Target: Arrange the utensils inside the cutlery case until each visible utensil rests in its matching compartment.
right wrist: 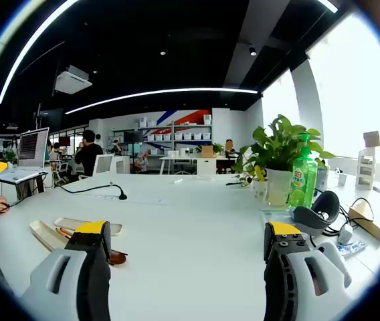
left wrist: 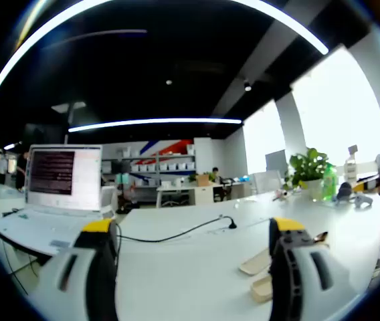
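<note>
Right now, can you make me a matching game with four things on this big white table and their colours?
Things:
1. laptop
2. soap bottle
3. cable
4. plant pot

Colours or looks:
A. black
B. green with a red label
C. white
D. white with a dark screen full of text

Pairs: 1-D, 2-B, 3-A, 4-C
</note>
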A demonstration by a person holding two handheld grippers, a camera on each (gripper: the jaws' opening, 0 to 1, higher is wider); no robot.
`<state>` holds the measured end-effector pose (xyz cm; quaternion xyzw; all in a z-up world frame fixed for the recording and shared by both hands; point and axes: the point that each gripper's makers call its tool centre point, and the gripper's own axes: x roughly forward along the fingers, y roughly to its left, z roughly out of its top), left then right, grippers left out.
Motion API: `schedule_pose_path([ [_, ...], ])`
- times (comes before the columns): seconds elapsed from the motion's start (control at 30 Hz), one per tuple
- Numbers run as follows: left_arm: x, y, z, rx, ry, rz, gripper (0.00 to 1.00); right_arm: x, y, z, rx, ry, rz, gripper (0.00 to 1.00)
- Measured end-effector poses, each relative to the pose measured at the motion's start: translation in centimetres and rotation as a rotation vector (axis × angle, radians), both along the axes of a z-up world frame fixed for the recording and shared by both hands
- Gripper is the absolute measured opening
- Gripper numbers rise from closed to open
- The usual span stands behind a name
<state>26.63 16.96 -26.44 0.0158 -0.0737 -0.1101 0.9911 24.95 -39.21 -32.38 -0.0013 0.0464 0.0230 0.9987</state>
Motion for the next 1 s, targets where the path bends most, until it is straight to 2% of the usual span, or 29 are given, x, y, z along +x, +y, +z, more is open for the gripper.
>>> schedule_pose_path([
  [0.83,0.11,-0.08,-0.12,0.001,0.004,-0.002,1.0,0.08,-0.18,-0.06,0.011,0.007,-0.006,0.99],
  [1.0,0.12,0.0,-0.13,0.003,0.004,0.001,1.0,0.07,-0.1,0.27,0.013,-0.008,-0.007,0.99],
])
